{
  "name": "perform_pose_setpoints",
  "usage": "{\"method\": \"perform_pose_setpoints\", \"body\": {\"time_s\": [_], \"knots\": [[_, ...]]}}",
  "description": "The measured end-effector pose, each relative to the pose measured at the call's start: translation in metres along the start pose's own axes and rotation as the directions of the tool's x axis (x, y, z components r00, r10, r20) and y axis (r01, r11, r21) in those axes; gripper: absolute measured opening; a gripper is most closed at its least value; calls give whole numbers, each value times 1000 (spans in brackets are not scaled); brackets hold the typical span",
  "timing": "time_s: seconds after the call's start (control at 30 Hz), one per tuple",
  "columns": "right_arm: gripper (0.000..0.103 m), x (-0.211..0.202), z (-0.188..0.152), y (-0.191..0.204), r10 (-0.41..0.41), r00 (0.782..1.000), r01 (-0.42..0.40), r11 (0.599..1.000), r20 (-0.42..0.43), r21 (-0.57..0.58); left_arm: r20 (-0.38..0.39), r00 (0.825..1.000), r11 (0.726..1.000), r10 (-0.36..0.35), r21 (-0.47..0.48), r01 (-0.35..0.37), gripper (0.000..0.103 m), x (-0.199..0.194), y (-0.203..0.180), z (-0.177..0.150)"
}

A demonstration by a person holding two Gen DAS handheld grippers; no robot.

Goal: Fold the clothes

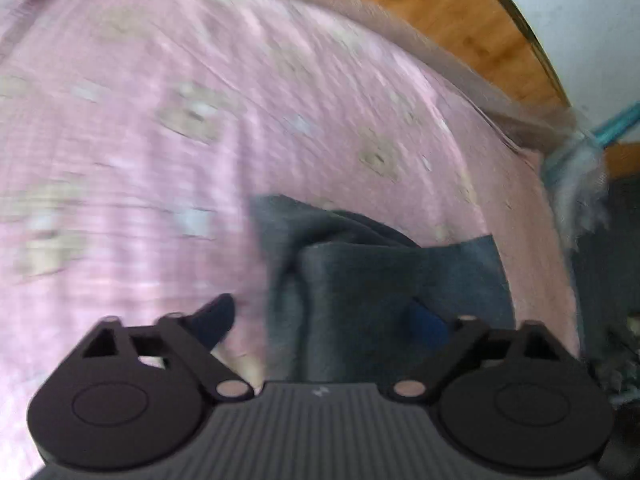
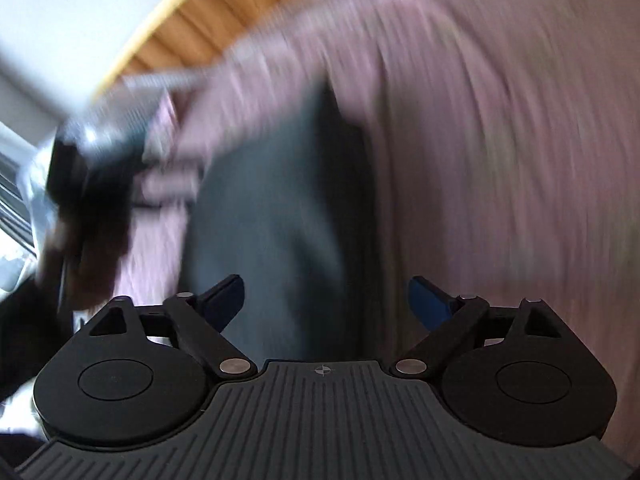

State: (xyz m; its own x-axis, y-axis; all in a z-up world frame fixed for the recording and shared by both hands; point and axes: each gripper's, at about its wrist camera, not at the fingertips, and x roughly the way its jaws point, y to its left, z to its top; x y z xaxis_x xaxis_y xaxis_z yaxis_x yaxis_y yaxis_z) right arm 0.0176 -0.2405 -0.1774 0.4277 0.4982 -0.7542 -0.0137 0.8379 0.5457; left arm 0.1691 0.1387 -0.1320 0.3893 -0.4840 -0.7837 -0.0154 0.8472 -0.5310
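While both views are smeared by motion blur, a dark grey-blue garment [image 1: 360, 280] can be made out lying on a pink patterned bedsheet [image 1: 140, 140], folded into a thick wedge with an upright crease near its middle. Seen from the left wrist camera, the left gripper [image 1: 326, 322] has its jaws wide apart, one dark finger over the sheet and the blue-padded one over the cloth; whether either touches the fabric cannot be told. From the right wrist camera, the same garment [image 2: 272, 208] rises as a tall dark fold straight ahead, and the right gripper [image 2: 328, 300] also has its jaws spread wide, the cloth lying between the fingers but gripped by neither. Pink sheet [image 2: 500, 140] fills the right side of that view. Beyond the bed's edge runs a wooden floor [image 1: 452, 12], with a pale wall [image 1: 580, 20] behind it. A blurred dark object [image 2: 88, 208] sits at the left of the right wrist view, too smeared to identify.
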Motion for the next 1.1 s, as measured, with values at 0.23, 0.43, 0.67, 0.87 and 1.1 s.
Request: {"method": "perform_pose_setpoints", "body": {"time_s": [0.23,0.43,0.67,0.87,1.1], "knots": [[24,6,-30,9,89,996,-90,996,21,27,36,997,986,-67,-151,71,12,-35,-6,-14],[22,-64,87,-8,113,993,-114,969,-19,-219,35,997,962,-74,-261,81,15,-67,-31,-37],[46,-44,191,-76,-345,934,352,932,95,-85,-38,980,967,195,-160,-199,33,3,-24,-67],[45,-81,89,-14,-197,919,227,973,342,-50,33,998,996,56,-69,-53,45,-15,-34,-81],[35,-37,3,-59,-343,918,323,938,199,126,-21,992,986,126,114,-123,41,28,-53,-80]]}}
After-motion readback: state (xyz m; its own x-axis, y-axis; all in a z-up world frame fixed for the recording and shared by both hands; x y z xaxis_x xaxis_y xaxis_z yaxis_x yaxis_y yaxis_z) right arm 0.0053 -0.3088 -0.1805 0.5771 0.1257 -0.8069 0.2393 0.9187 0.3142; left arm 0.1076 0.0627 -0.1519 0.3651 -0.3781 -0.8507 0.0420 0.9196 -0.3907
